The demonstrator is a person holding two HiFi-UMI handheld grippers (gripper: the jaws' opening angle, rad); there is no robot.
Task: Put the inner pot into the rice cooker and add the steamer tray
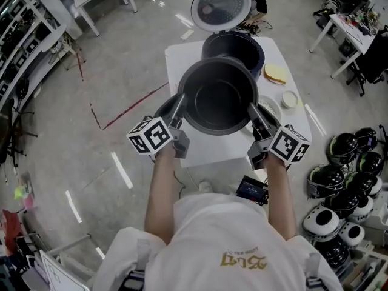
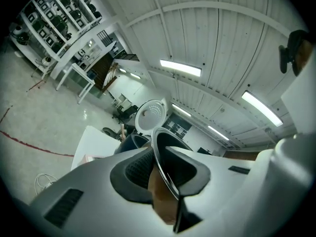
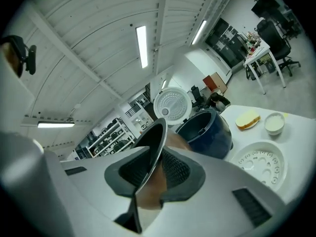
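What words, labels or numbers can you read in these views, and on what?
Nothing reads clearly.
Gold print on the white shirt: upside down, too blurred to read.
Cubes on the left gripper and right gripper: square markers only, no letters.
Lit panel of the small screen device: too small to read.
On the inner pot and rice cooker: no label visible.

Inner pot [image 1: 218, 102]: dark smooth metal. Rice cooker [image 1: 259, 52]: glossy navy shell. Steamer tray [image 3: 260, 163]: matt white plastic.
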